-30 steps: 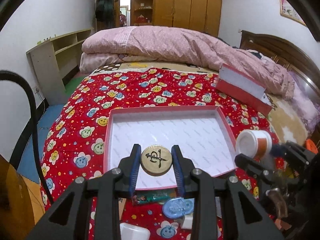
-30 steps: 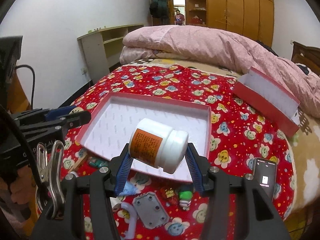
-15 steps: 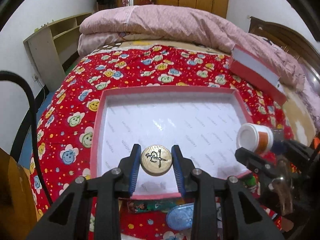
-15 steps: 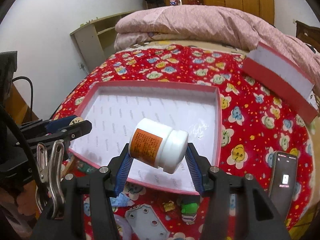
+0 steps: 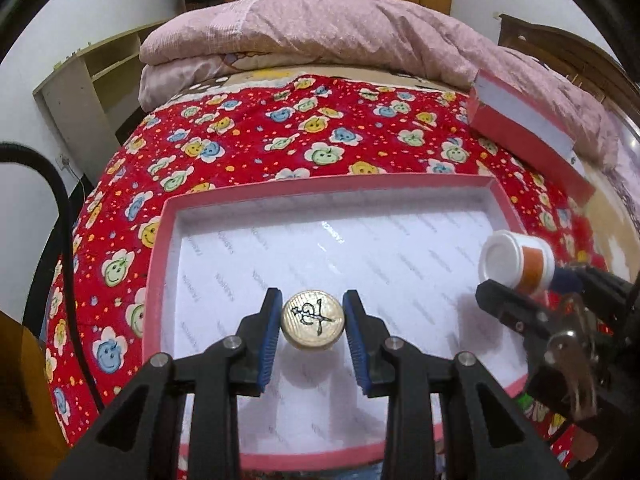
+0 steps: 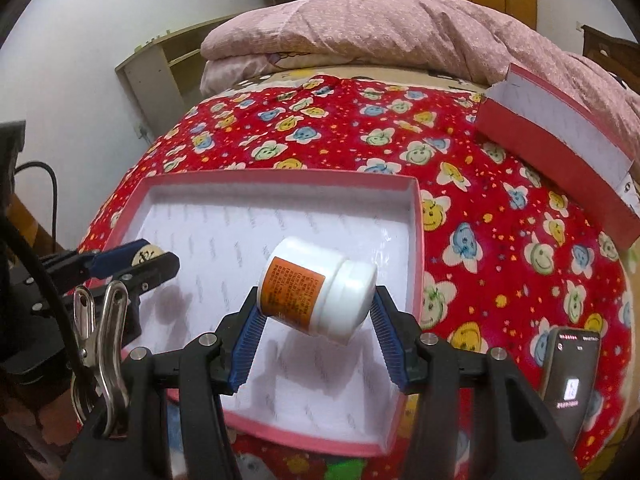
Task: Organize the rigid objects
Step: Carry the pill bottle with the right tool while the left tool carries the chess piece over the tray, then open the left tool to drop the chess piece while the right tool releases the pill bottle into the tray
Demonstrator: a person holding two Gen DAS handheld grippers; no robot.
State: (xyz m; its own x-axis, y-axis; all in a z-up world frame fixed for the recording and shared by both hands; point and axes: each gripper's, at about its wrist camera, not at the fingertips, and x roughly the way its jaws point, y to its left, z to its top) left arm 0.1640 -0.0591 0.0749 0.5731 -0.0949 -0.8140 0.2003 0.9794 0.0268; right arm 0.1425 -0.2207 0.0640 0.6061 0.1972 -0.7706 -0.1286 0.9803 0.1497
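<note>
A shallow pink box tray [image 5: 158, 264] with a white lining lies on the red flowered bedspread; it also shows in the right wrist view [image 6: 416, 216]. My left gripper [image 5: 312, 326] is shut on a round wooden chess piece [image 5: 312, 325] with a black character, held over the tray's near part. My right gripper [image 6: 316, 322] is shut on a white pill bottle [image 6: 318, 288] with an orange label, tilted, held over the tray's near right part. The bottle also shows in the left wrist view [image 5: 516, 262], and the chess piece in the right wrist view [image 6: 146, 255].
A red box lid [image 5: 528, 128] leans at the far right against a pink quilt [image 5: 340, 32]. A black phone [image 6: 570, 372] lies on the bedspread at the near right. Small items lie below the tray's near edge, mostly hidden. A shelf unit [image 5: 80, 84] stands by the left wall.
Both grippers have moved forward and down over the tray, each still holding its object. The small items in front of the tray have slid out of view.
</note>
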